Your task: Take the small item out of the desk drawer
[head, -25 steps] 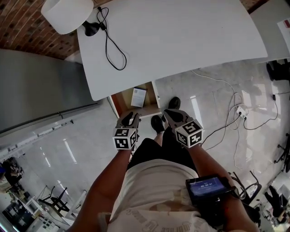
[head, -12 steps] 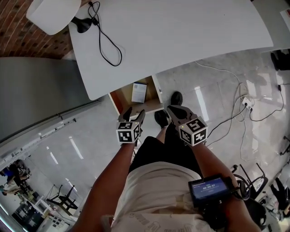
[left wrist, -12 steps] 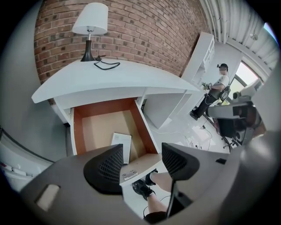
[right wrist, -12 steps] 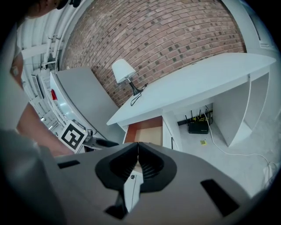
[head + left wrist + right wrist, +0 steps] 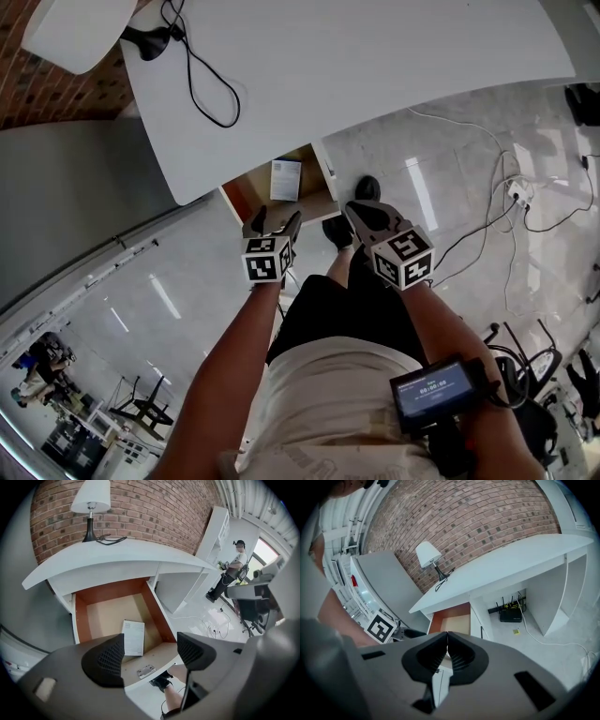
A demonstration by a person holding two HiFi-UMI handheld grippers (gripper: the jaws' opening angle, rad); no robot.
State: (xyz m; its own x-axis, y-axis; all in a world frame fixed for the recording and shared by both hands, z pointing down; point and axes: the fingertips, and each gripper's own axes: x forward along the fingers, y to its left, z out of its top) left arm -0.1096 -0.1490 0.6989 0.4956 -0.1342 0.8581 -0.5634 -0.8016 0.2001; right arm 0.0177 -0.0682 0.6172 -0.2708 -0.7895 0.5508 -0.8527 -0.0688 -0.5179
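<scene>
The desk drawer [image 5: 246, 199] stands pulled out under the white desk [image 5: 375, 56]; its orange-brown walls [image 5: 79, 620] show in the left gripper view. Inside lie a white booklet [image 5: 133, 637] and, close to the front edge, a small grey metallic item [image 5: 146, 671]. My left gripper [image 5: 277, 221] hovers just in front of the drawer's front edge, and its jaws are opening with nothing between them [image 5: 151, 651]. My right gripper [image 5: 354, 212] is shut and empty, to the right of the drawer; its pads meet [image 5: 447, 644].
A lamp [image 5: 66, 33] and its black cable [image 5: 202, 84] sit on the desk's left end. A grey cabinet [image 5: 75, 206] flanks the drawer's left. The person's shoes [image 5: 367, 187] are beside the drawer. Floor cables and a power strip [image 5: 516, 192] lie right. A router [image 5: 511, 615] sits under the desk.
My left gripper's jaws have spread apart from nearly closed. Both grippers sit slightly higher in the head view, closer to the drawer. The drawer stays pulled out.
</scene>
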